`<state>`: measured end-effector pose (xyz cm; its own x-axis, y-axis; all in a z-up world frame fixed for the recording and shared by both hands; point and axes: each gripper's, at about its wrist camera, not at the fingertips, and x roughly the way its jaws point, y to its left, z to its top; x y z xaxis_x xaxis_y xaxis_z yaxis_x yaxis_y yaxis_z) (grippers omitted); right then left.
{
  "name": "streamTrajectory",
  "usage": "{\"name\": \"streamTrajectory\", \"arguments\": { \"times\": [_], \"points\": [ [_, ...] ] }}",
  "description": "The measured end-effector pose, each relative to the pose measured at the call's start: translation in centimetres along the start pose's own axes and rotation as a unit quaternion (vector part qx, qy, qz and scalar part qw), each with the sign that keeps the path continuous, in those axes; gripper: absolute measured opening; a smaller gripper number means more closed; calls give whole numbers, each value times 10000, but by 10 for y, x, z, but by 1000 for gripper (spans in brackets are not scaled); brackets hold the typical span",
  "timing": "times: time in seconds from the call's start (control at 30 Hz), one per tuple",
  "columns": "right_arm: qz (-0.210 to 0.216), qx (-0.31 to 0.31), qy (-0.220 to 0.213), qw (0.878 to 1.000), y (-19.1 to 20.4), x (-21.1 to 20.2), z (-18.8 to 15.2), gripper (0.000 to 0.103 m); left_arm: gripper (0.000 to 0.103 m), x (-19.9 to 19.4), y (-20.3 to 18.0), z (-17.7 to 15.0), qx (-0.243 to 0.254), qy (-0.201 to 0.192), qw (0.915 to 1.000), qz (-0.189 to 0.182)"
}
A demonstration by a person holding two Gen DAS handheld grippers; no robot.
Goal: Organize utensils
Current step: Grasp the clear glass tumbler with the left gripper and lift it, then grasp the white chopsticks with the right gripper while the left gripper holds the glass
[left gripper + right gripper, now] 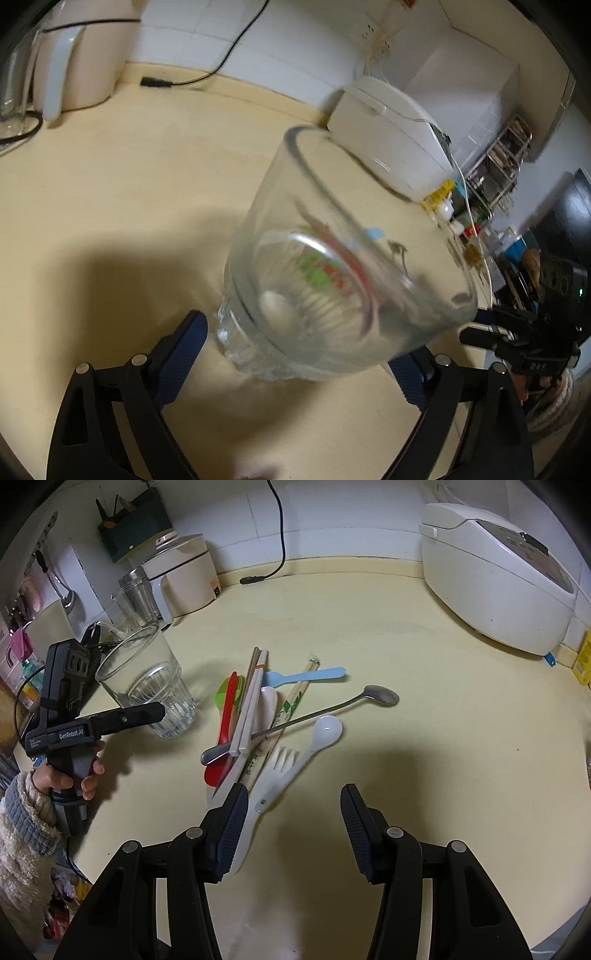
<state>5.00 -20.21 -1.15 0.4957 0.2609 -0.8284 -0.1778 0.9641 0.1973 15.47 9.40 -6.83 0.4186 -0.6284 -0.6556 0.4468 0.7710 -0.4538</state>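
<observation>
The utensils (266, 723) lie in a loose heap on the cream countertop (443, 738), near its middle: a red spoon (225, 738) and a green one (221, 696) at the left edge of the pile, pale chopsticks (251, 709) crossing them, a wrapped pair of chopsticks (291, 705) with green print, a light blue plastic spoon (314, 675) pointing right, a long metal spoon (332, 710) lying across the heap with its bowl to the right, a white ceramic spoon (325, 731) and a white plastic fork (277, 768) nearest the camera. To the left of the heap stands a clear glass tumbler (155, 686) with a ribbed base, upright on the counter and empty. The left gripper (295, 343) sits around the tumbler's base, its blue pads on either side of the glass with a visible gap at the left pad, so the jaws are spread wide and do not press on it. The right gripper (291, 827) hangs just in front of the pile with its jaws wide and nothing between them; its left pad overlaps the handle ends of the fork and the white spoon in the right wrist view, though contact cannot be told. A white rice cooker (498, 576) stands at the back right, well apart from the utensils.
</observation>
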Motion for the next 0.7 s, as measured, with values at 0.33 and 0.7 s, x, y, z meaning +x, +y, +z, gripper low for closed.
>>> {"name": "streamTrajectory", "arguments": {
  "times": [0.33, 0.7],
  "points": [
    [-56, 44, 38, 10000, -4, 0, -5, 53, 90, 10, -5, 8, 100, 42, 9999, 81],
    [-12, -31, 24, 10000, -1, -3, -6, 53, 87, -10, -19, -21, 456, 214, 9986, 144]
  ]
}}
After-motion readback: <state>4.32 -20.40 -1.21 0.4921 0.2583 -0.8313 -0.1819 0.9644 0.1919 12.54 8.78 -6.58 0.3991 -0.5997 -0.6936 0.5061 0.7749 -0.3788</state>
